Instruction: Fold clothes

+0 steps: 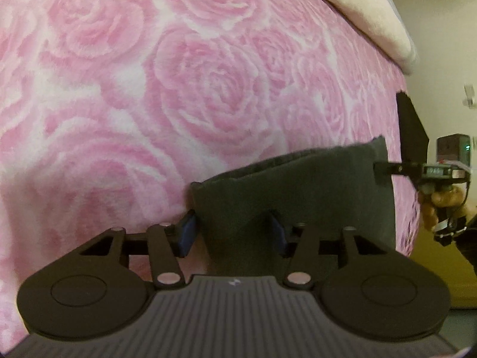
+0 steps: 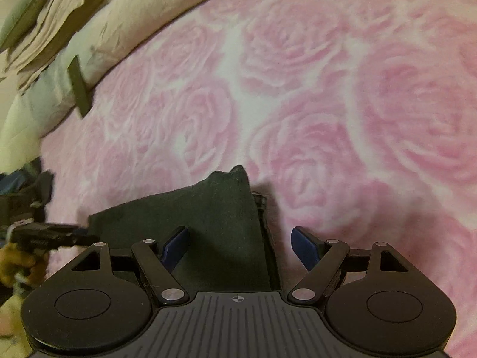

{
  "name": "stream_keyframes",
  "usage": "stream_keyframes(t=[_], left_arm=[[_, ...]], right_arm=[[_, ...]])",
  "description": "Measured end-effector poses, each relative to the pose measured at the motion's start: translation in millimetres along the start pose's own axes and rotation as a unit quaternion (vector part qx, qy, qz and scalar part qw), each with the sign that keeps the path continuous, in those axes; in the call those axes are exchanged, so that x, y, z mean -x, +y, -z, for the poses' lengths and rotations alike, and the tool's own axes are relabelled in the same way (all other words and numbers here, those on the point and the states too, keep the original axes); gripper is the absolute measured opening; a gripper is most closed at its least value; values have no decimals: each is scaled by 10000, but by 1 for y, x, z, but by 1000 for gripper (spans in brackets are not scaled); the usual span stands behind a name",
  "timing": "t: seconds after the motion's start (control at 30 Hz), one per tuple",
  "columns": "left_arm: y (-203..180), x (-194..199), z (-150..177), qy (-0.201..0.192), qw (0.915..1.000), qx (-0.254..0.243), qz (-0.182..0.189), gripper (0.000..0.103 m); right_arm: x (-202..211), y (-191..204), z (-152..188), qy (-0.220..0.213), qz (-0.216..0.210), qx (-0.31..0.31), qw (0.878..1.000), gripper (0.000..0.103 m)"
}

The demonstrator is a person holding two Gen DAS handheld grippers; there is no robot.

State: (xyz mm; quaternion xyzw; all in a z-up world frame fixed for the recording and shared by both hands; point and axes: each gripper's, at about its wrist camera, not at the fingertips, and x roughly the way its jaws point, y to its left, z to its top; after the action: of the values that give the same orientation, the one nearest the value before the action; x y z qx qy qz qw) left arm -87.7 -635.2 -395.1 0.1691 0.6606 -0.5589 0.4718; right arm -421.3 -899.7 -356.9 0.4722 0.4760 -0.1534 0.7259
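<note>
A fluffy pink blanket printed with large roses covers the bed and fills most of the left wrist view, with one cream pillow lying along its far edge at the upper right. One dark grey, soft folded cloth rests on the blanket, directly ahead of the left gripper. The two blue pads stand apart, the cloth's near left corner reaching in between them; whether they press it cannot be told. At the right edge, the right gripper meets the cloth's far right corner, seemingly pinching it, a hand behind it.

In the right wrist view the same blanket spreads out, with rumpled beige bedding heaped at the upper left. The cloth lies between and ahead of the right gripper, whose fingers are wide apart and clamp nothing visible. The left gripper touches the cloth's left corner.
</note>
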Motion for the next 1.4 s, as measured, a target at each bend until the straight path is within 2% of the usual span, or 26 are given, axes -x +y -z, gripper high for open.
stream_keyframes(t=[0.23,0.33,0.4,0.47,0.53,0.83,0.97,1.1,1.2,1.27,1.37,1.4], left_arm=[[-2,-3,1,-134,9999,3,-9,50],[-4,-1,2,-179,9998,-56,-37,42],[-8,1,4,-246,9995,-179,-64,30],[-15,5,6,-317,9990,-317,-43,19],[-24,11,10,-384,9976,-564,-123,17],[-41,26,11,-481,9945,-922,-79,13],[-58,48,14,-697,9898,-1244,54,12],[-83,85,11,-1146,9781,-1732,132,12],[-103,116,9,-1512,9653,-2123,181,12],[-117,136,9,-1751,9547,-2399,208,12],[-138,163,33,-2030,9330,-2965,186,12],[-139,158,52,-1946,9314,-3072,156,12]], right_arm=[[-22,-1,-21,659,-602,400,9952,78],[-29,1,-25,822,-522,467,9942,78],[-28,-2,-27,867,-542,350,9941,66],[-22,-3,-25,816,-579,325,9944,57],[-13,-3,-20,666,-650,280,9953,49],[25,10,7,-45,-841,255,9961,38],[47,20,20,-362,-835,282,9954,36],[75,36,33,-794,-760,385,9932,35],[100,58,40,-1344,-706,602,9866,34],[119,75,47,-1780,-672,823,9783,33],[147,96,69,-2380,-622,1338,9600,33],[152,101,79,-2515,-569,1517,9542,33]])
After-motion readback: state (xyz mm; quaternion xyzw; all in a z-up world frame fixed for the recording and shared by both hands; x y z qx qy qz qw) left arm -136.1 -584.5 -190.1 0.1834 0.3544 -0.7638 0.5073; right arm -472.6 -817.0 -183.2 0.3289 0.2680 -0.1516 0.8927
